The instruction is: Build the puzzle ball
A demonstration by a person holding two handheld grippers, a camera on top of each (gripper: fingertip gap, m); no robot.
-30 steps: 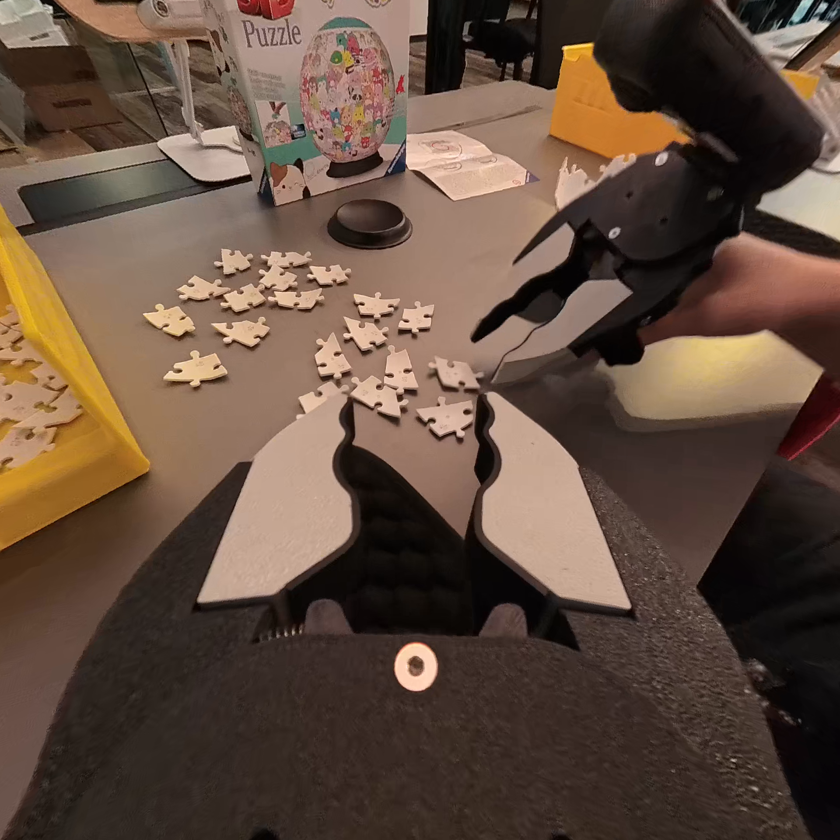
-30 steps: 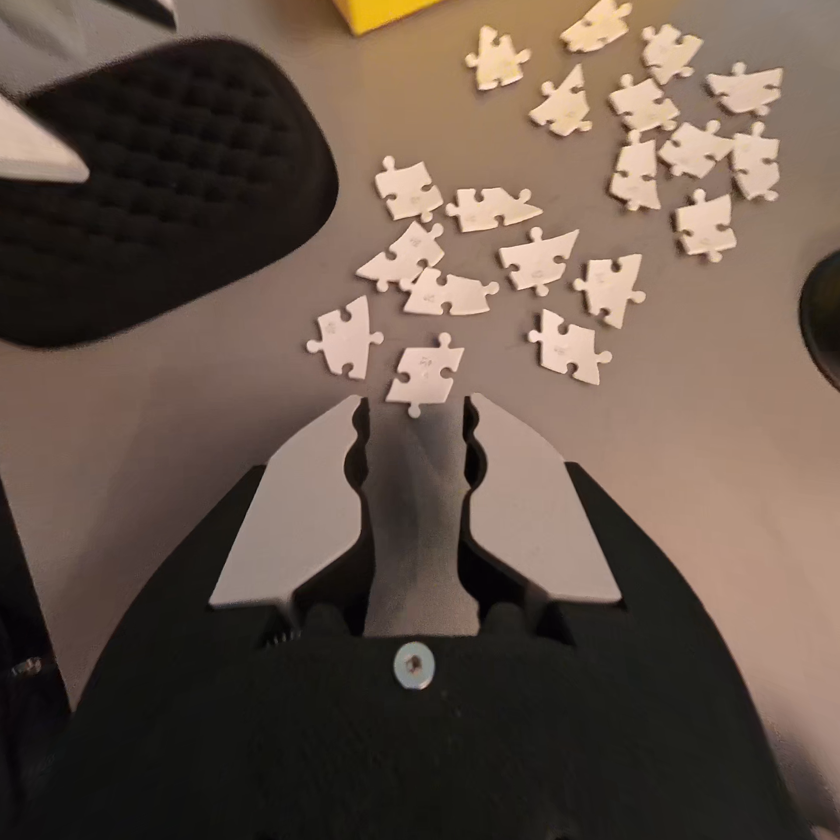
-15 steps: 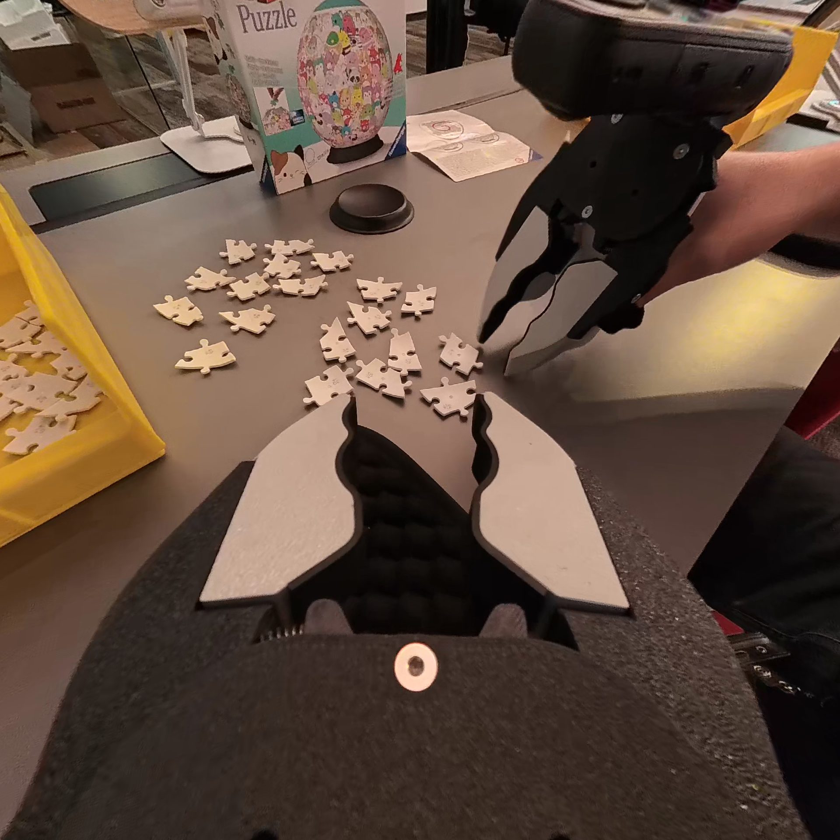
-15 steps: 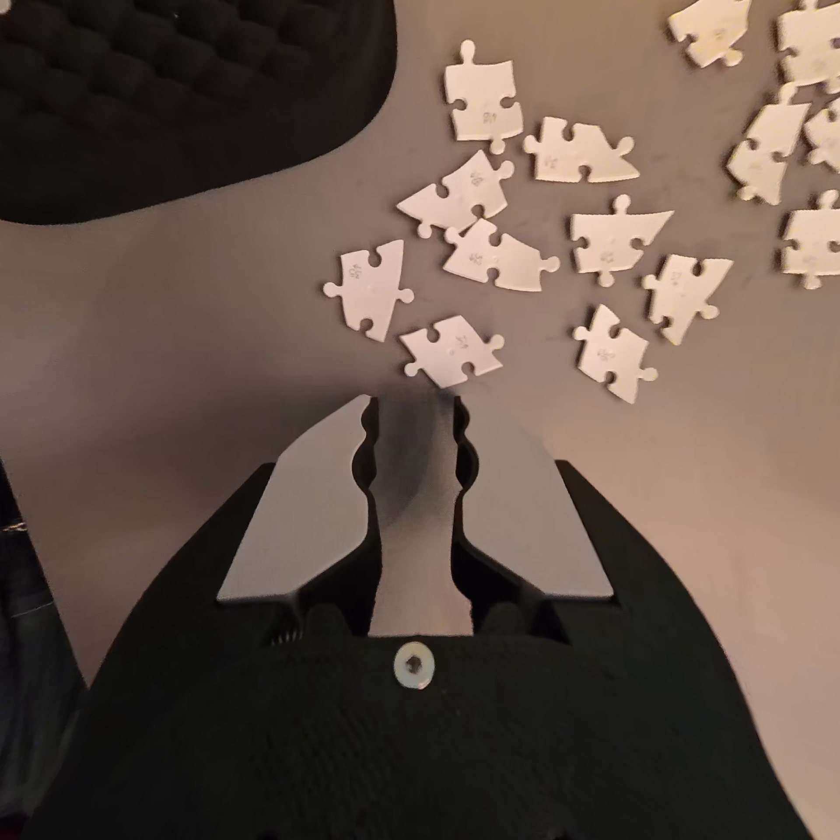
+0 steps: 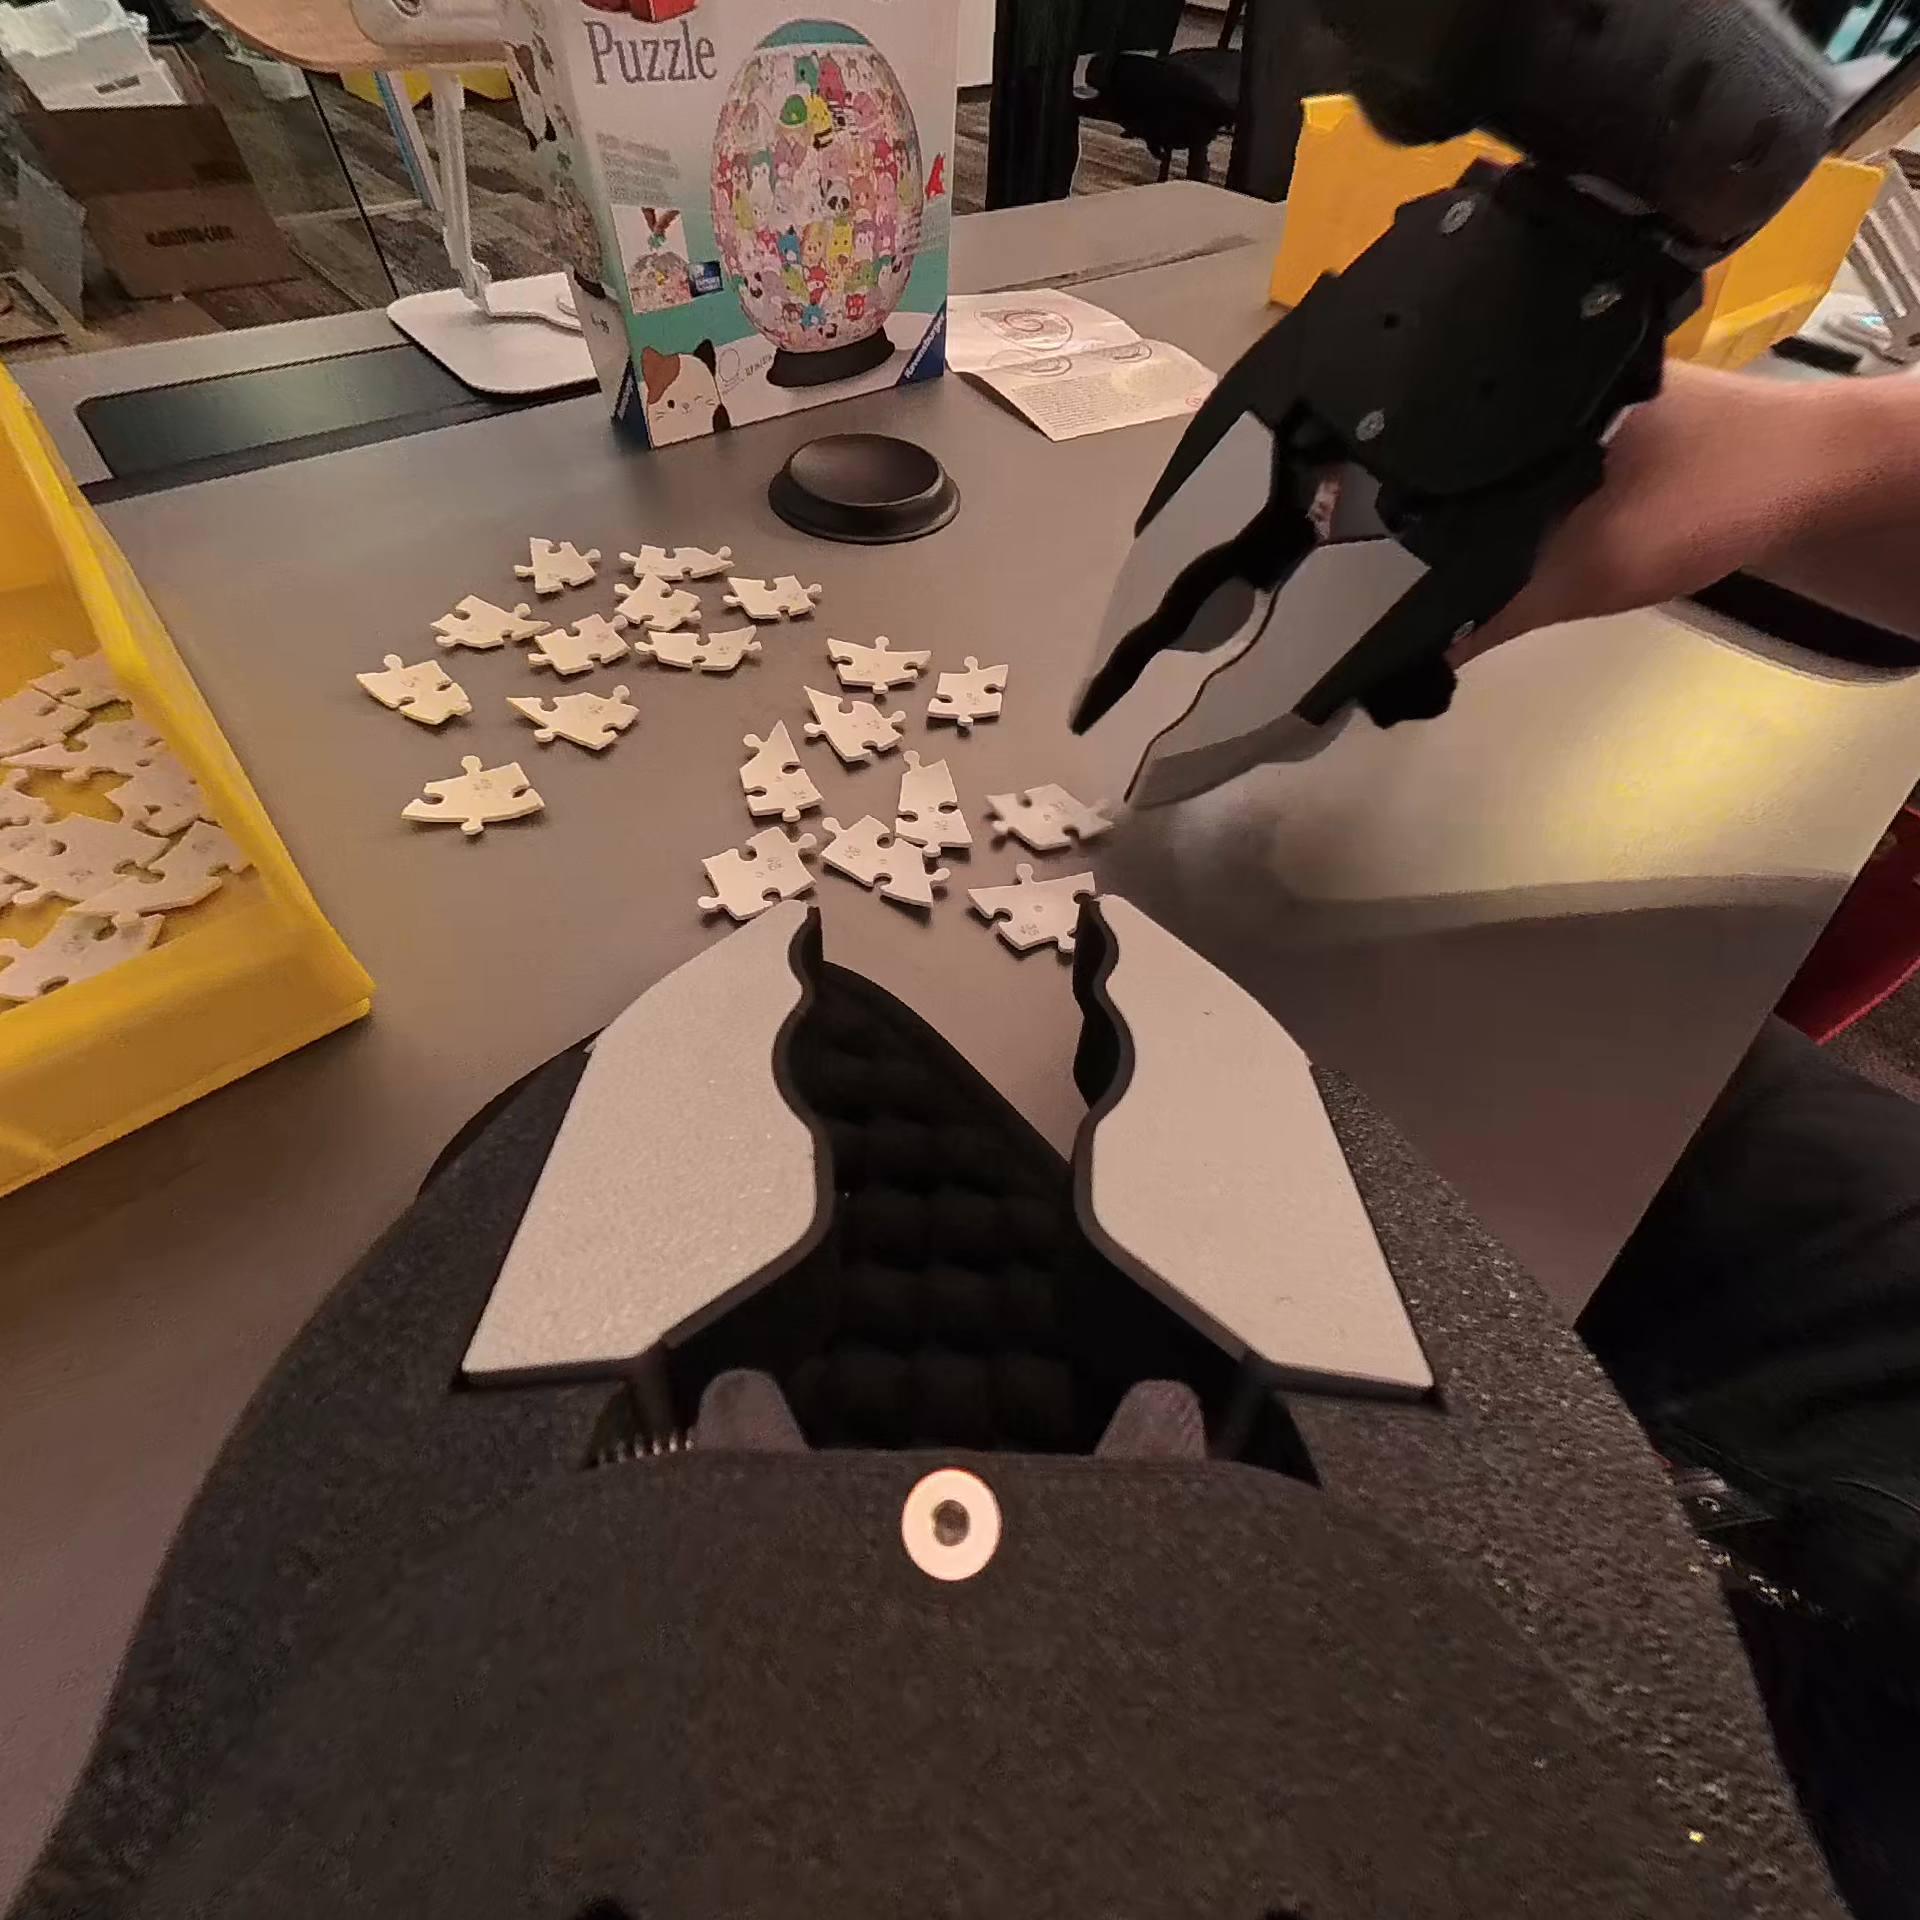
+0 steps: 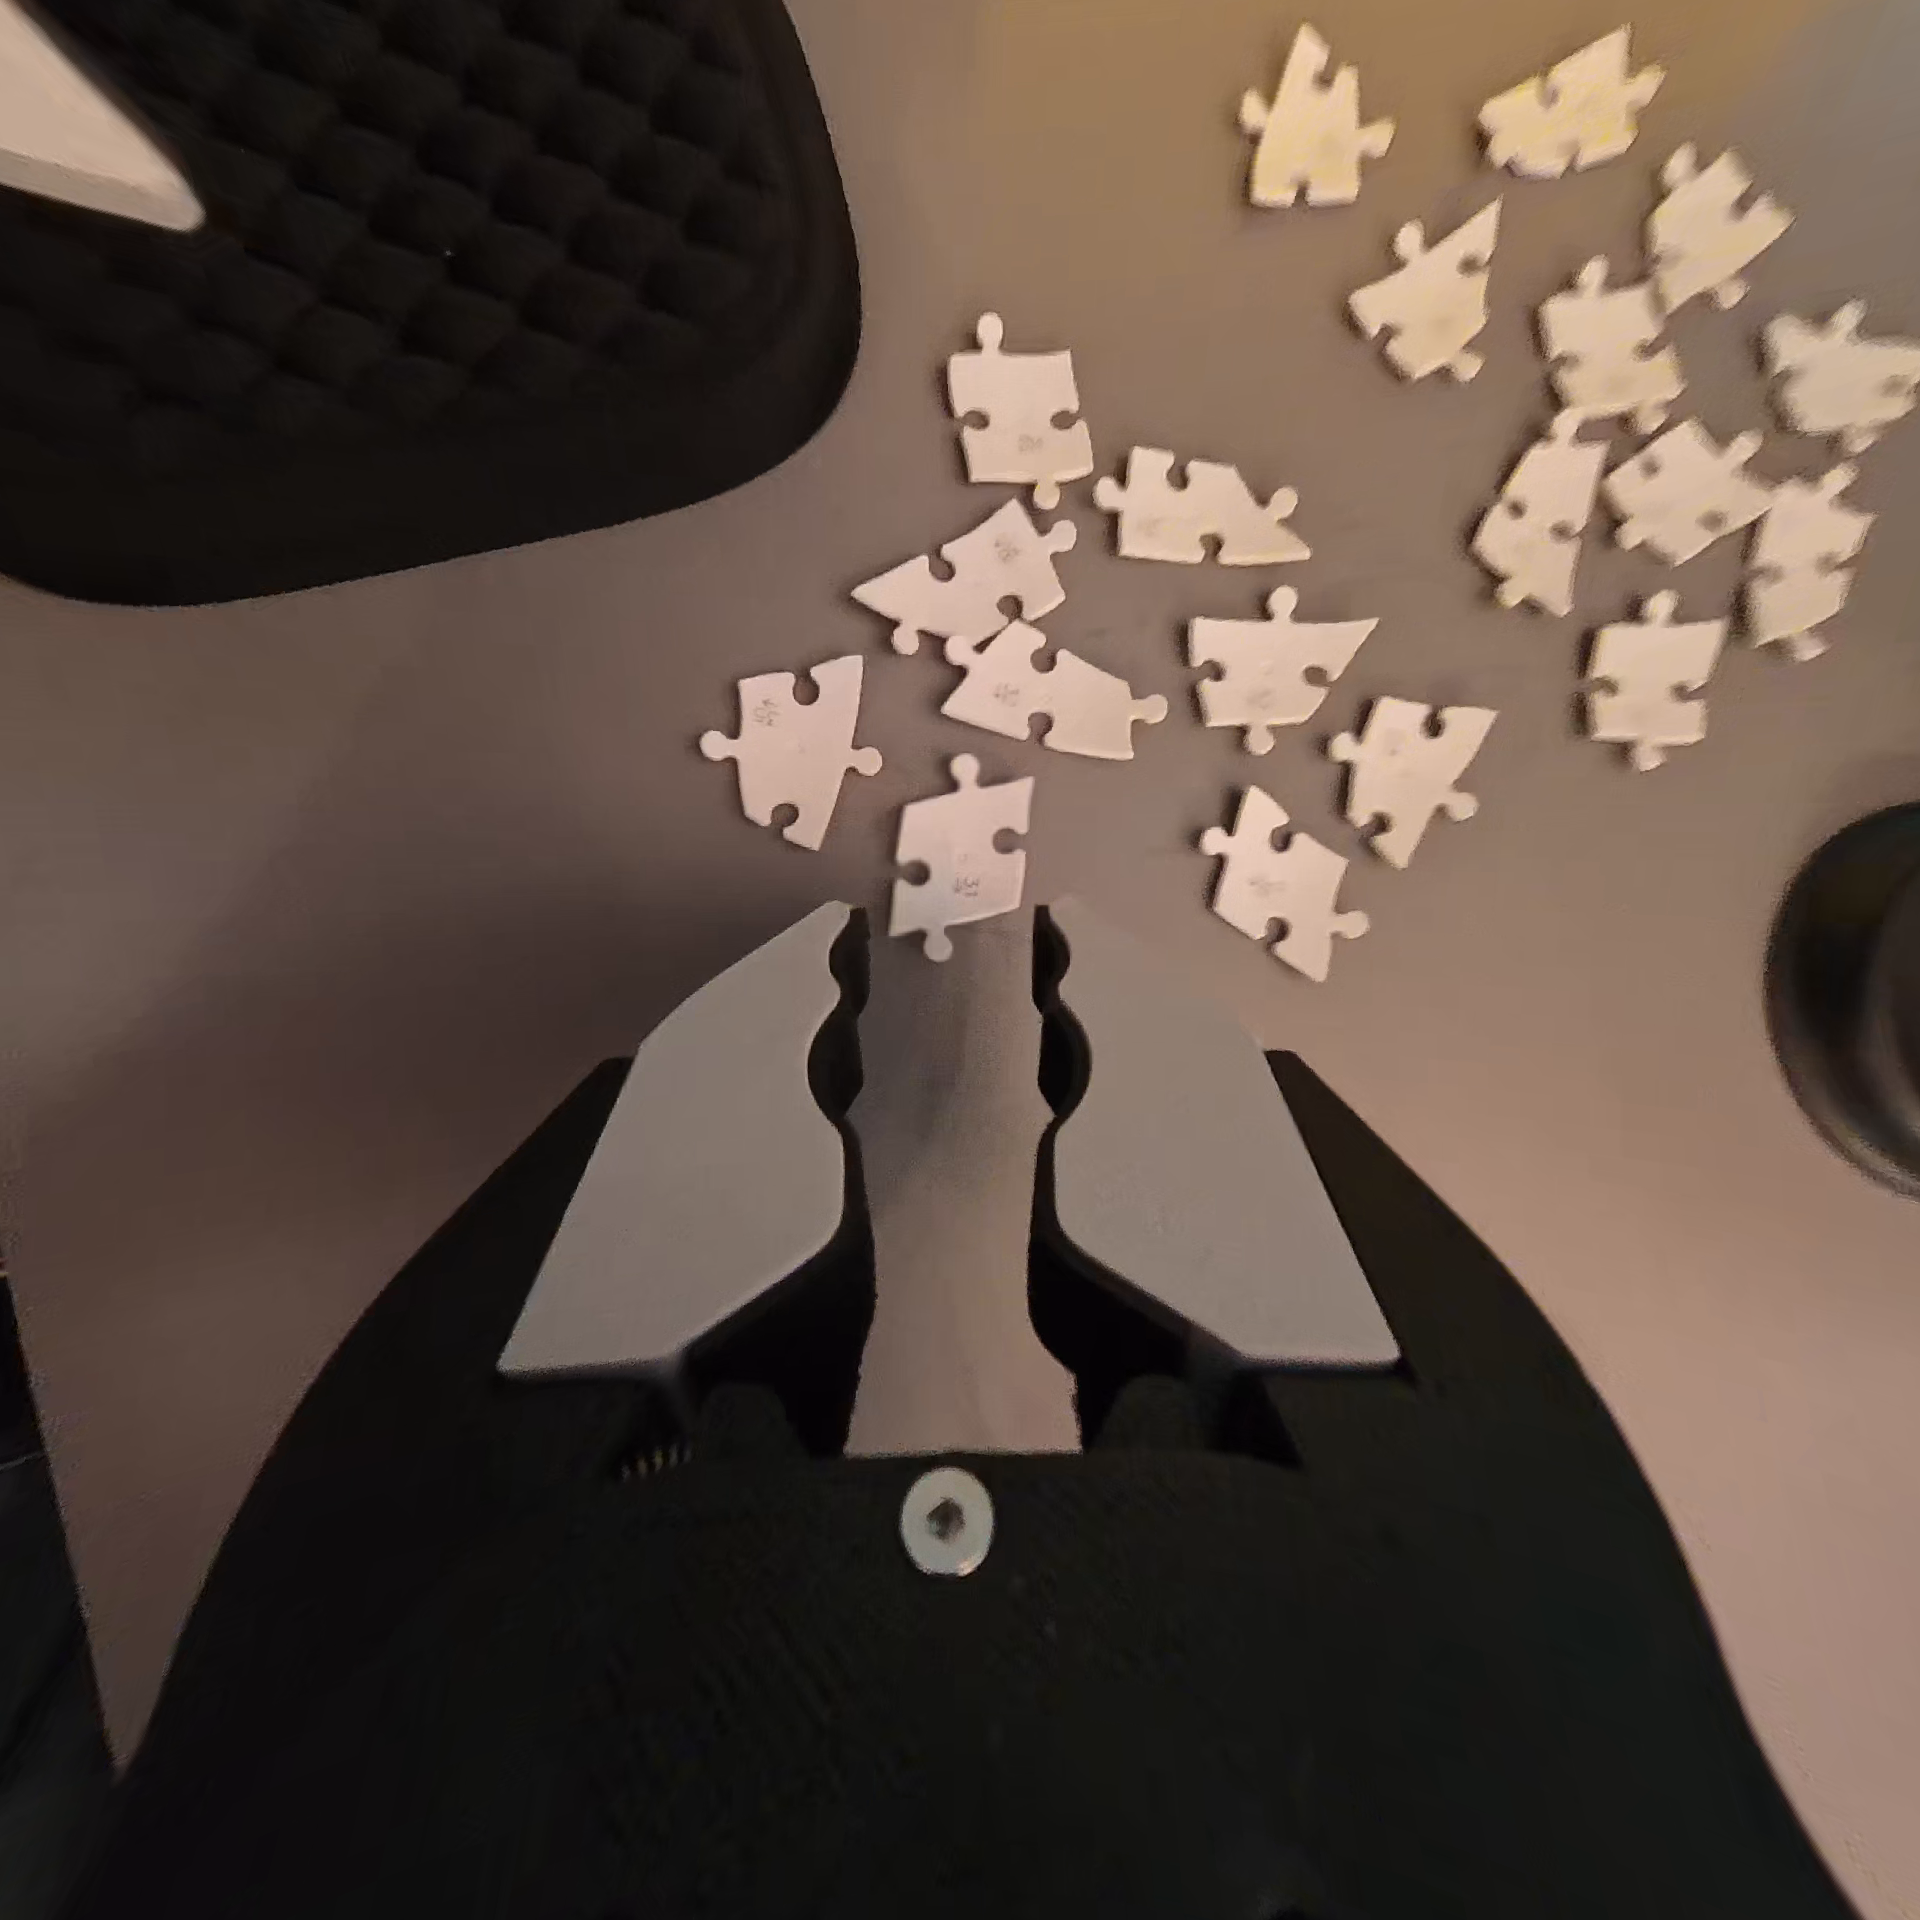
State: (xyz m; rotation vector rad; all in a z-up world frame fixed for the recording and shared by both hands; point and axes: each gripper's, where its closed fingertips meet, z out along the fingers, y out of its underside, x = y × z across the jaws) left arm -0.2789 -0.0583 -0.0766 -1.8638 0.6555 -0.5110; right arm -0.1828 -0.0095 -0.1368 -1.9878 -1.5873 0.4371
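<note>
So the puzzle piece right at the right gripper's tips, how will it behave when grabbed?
The puzzle piece lies flat on the table, so the open right gripper will likely struggle to get under it. It looks thin and light, so a nudge should slide it, possibly into the neighbouring piece.

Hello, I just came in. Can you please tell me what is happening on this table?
A person holds a two-finger claw in each hand and is starting a puzzle ball. Nothing is joined yet: loose white puzzle pieces lie face down on the grey table, with more in a yellow bin. The right claw is open and low over the nearest piece, apparently about to take it. The left claw is open and empty. The black stand and the puzzle box wait behind.
</note>
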